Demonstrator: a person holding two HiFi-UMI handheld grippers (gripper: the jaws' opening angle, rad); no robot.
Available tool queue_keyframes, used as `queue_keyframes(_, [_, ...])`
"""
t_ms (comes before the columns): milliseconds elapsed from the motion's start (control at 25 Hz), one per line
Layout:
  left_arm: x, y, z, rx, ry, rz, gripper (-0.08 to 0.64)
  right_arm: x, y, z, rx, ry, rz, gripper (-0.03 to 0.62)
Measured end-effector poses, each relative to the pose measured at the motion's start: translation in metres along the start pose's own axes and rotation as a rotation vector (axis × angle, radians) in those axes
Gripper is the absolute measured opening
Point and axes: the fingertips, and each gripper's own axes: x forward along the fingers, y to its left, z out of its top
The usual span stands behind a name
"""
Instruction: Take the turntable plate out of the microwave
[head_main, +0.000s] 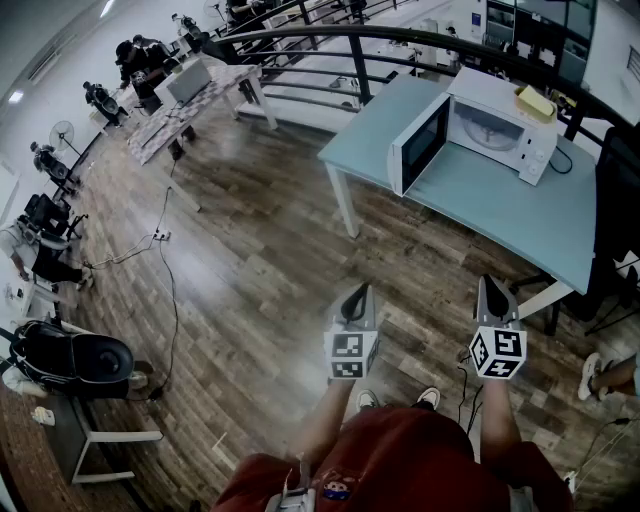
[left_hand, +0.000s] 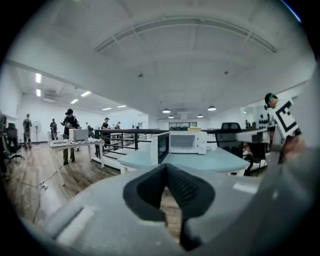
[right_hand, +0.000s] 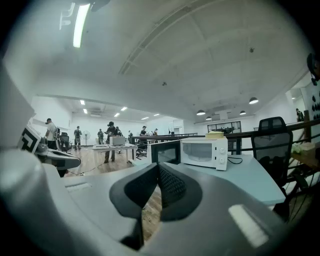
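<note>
A white microwave (head_main: 500, 130) stands on a light blue table (head_main: 500, 215) with its door (head_main: 418, 145) swung open to the left. Its cavity looks pale, and I cannot make out the turntable plate inside. My left gripper (head_main: 355, 295) and right gripper (head_main: 493, 290) hang side by side over the wooden floor, well short of the table, both shut with nothing in them. The left gripper view has the microwave (left_hand: 186, 142) far ahead beyond the shut left gripper (left_hand: 167, 167). The right gripper view shows the microwave (right_hand: 202, 152) past the shut right gripper (right_hand: 158, 167).
A yellow block (head_main: 535, 102) lies on top of the microwave. A black office chair (head_main: 615, 200) stands at the table's right. A black railing (head_main: 330, 40) runs behind it. Further left are a second table (head_main: 190, 100) with people, and a cable (head_main: 165, 250) on the floor.
</note>
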Motion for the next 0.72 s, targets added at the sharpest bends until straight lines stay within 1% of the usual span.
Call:
queue_keyframes(280, [0.016,-0.034,-0.004,0.006,0.020,-0.028,-0.002,-0.009,-0.025,-0.005,-0.004,0.009,0.001,0.002])
queue_keyframes(440, [0.029,-0.064,-0.001,0.014,0.022,-0.069,-0.002,-0.020,-0.050,-0.005,0.010,-0.006,-0.018,0.002])
queue_keyframes(600, [0.042,-0.097,0.000,0.033,0.035,-0.107,-0.002,-0.031,-0.071,-0.010,-0.023,-0.002,-0.021,0.000])
queue_keyframes(720, [0.052,-0.122,-0.003,0.053,0.049,-0.128,-0.002,-0.040,-0.093,-0.016,-0.013,-0.001,-0.033,0.000])
